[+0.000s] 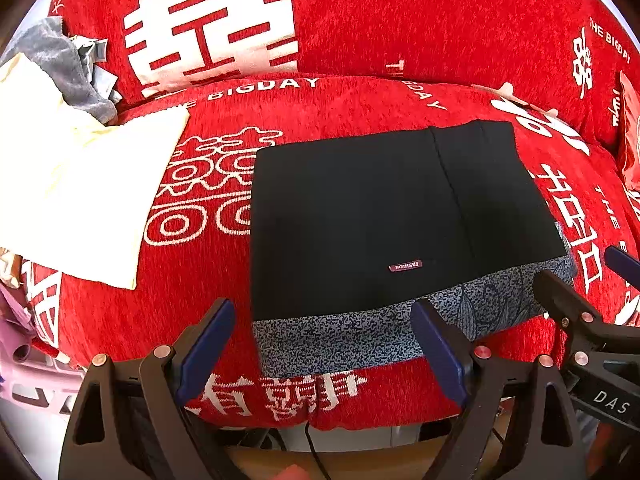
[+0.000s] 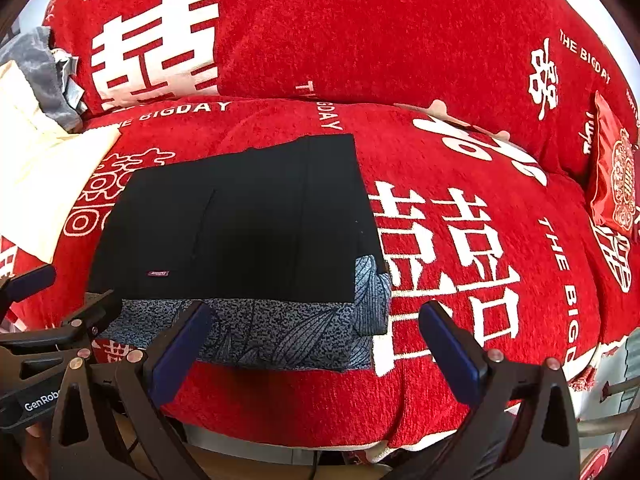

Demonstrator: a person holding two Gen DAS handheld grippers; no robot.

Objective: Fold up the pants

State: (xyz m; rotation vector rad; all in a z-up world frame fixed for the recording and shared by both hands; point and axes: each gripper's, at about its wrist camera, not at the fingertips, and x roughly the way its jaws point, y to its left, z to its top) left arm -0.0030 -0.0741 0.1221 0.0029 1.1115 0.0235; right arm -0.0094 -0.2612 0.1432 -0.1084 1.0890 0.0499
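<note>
sofa: big seat under a red chenille cover with white woven characters and "THE BIGDAY" lettering (image 1: 340,108); backrest same cover, fills most of both views.
cream cloth: pale yellow-white fabric sheet (image 1: 80,184) on the seat's left part, well apart from the pants, not touching them.
pants: black pants folded to a flat rectangle (image 1: 360,216), near the seat's front edge, centre-right in the left view; small maroon "FASHION" tag on top; a blue-grey speckled leaf-print layer (image 1: 360,336) shows along the near edge and at the right corner.
grey cloth: crumpled grey fabric (image 1: 52,52) heaped at far left against the backrest.
red pouch: patterned red packet (image 2: 612,176) against the far right of the sofa.
left gripper: black two-finger tool with blue pads (image 1: 324,348), jaws spread wide, nothing between them; hovers over the pants' near-left edge, not touching.
right gripper: same type (image 2: 316,344), jaws wide apart, empty; sits over the near-right corner.
stage: looks near done, stack squared, no grip on it.
how to do it well: if one more fold is wanted, pinch both near corners through all layers, lift level, carry together so the printed layer doesn't slide out; otherwise just pat edges flush.
risk: plush cover may drag the bottom layer.
room: floor and a cable glimpsed below the seat front, little else readable.
</note>
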